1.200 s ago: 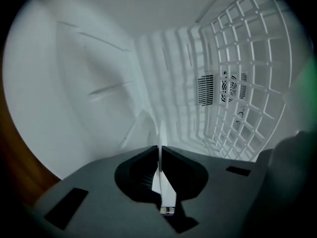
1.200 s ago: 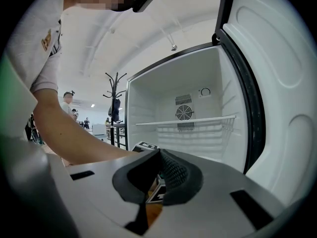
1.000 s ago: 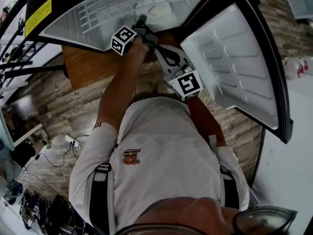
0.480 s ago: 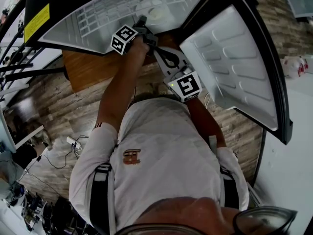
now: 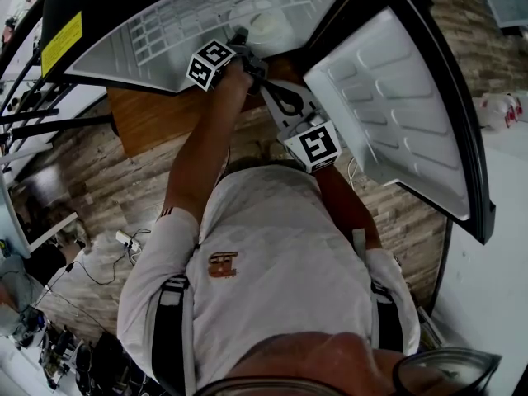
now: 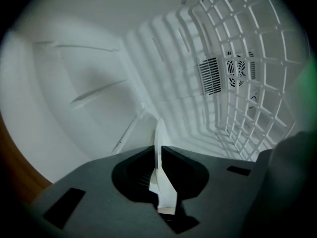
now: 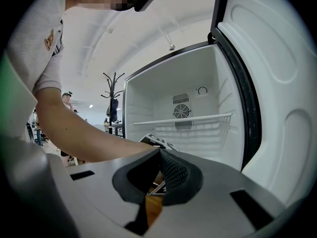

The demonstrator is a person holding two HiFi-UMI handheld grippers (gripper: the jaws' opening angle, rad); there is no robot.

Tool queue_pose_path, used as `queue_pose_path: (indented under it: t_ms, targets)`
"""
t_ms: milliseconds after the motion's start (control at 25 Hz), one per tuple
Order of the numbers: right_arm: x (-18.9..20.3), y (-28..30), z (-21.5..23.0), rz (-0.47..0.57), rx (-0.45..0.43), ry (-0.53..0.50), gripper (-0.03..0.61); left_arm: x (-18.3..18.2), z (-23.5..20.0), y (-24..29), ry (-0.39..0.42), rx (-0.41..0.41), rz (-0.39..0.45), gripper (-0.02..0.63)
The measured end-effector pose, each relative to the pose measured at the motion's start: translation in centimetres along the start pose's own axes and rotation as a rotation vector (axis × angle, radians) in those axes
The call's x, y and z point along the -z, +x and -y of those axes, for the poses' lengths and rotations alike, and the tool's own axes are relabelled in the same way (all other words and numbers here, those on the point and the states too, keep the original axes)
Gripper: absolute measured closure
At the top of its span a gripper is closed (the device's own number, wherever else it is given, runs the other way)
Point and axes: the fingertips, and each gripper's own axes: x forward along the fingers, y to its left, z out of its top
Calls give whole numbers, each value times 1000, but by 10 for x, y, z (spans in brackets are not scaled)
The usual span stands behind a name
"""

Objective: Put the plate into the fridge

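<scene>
The white plate (image 5: pixel 268 25) is inside the open fridge, over the wire shelf (image 5: pixel 198 11). My left gripper (image 5: pixel 241 40) reaches into the fridge and is shut on the plate's rim. In the left gripper view the plate (image 6: pixel 160 143) stands edge-on between the two dark pads of the left gripper (image 6: pixel 159 155), with the white back wall and fan grille (image 6: pixel 233 71) beyond. My right gripper (image 5: pixel 274 91) hangs just outside the fridge opening. In its own view the right gripper (image 7: pixel 159 157) is shut with nothing in it.
The fridge door (image 5: pixel 396 106) stands open at the right, close beside my right gripper. The wire shelf (image 7: pixel 183 119) spans the fridge interior. A wooden surface (image 5: pixel 157 114) lies below the fridge front. The person's left arm (image 7: pixel 84 133) crosses the right gripper view.
Both grippers have stayed almost where they were. The plate remains gripped inside the fridge.
</scene>
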Motion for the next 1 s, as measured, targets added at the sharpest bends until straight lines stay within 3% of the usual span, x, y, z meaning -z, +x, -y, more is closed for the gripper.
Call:
queue_pose_path:
  t_ms: [80, 400, 1000]
  targets:
    - [0, -1, 0, 1, 1, 1, 546, 1, 0, 0, 27, -23, -10, 581]
    - [2, -3, 1, 3, 7, 6, 546, 2, 5, -2, 78, -51, -29, 442]
    - [4, -5, -3, -3, 2, 4, 546, 7, 13, -3, 394, -44, -58, 299]
